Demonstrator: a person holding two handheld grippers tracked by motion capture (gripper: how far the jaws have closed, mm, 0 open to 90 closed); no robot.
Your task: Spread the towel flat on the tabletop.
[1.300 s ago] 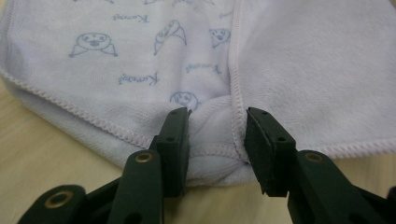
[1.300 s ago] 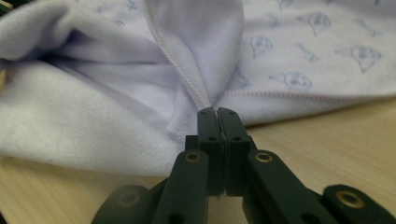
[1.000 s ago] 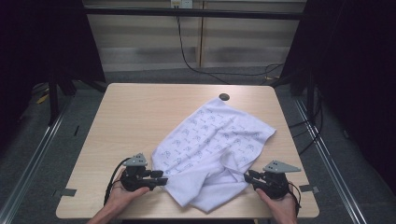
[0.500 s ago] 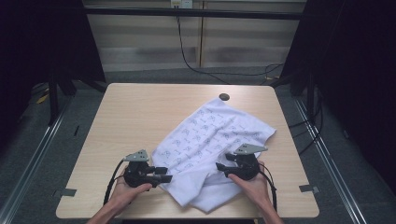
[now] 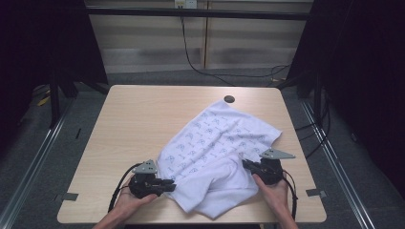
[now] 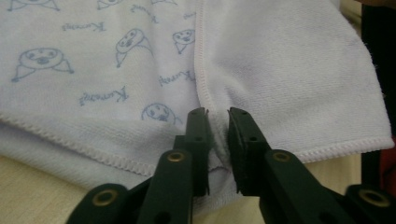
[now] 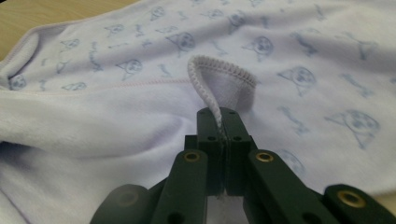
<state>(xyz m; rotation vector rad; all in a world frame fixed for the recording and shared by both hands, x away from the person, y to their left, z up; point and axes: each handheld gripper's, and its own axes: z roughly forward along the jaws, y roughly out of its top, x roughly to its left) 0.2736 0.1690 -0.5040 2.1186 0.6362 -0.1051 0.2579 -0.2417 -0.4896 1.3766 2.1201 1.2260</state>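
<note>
A white cloth (image 5: 215, 143) printed with small blue faces lies rumpled on the right half of the wooden table (image 5: 138, 119). My left gripper (image 5: 168, 183) is at the cloth's near left edge. In the left gripper view its jaws (image 6: 217, 128) have just been closing and pinch a fold of cloth (image 6: 289, 70) beside a pink seam. My right gripper (image 5: 244, 163) is at the cloth's near right side. In the right gripper view its jaws (image 7: 218, 116) have just been closing and are shut on a stitched hem that curls up from the cloth (image 7: 140, 135).
A dark round cable hole (image 5: 229, 99) sits near the table's far edge, just beyond the cloth's far corner. Bare wood covers the table's left half. Metal rails run along the floor on both sides of the table.
The right gripper has come in from the table's right edge onto the cloth and closed on its hem. The left gripper has stayed put and closed on the cloth's edge.
</note>
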